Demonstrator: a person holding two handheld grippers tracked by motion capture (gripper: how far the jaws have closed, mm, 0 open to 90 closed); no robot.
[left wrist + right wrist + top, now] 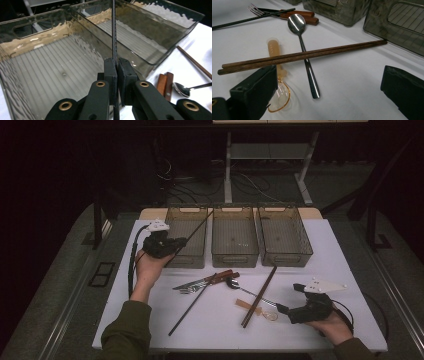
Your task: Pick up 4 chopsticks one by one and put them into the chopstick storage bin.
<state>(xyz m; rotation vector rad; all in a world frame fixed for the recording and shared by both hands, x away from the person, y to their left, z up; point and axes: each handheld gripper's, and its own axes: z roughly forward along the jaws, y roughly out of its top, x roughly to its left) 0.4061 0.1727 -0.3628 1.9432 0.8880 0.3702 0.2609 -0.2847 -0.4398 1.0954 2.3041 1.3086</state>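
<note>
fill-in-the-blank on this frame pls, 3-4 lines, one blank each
1. The left gripper is shut on a black ____.
2. It holds it over the ____ of the three bins.
3. The right gripper has its jaws ____.
4. The brown chopsticks lie across the handle of the metal ____.

Missing words: chopstick; leftmost; open; spoon

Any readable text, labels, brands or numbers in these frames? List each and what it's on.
None: no readable text in any view.
The three bins are plain smoked plastic with no label.
The knife handles, spoon and brown chopsticks carry no visible marking.
The left gripper, shut on a black chopstick, and the right gripper bear no lettering.
</note>
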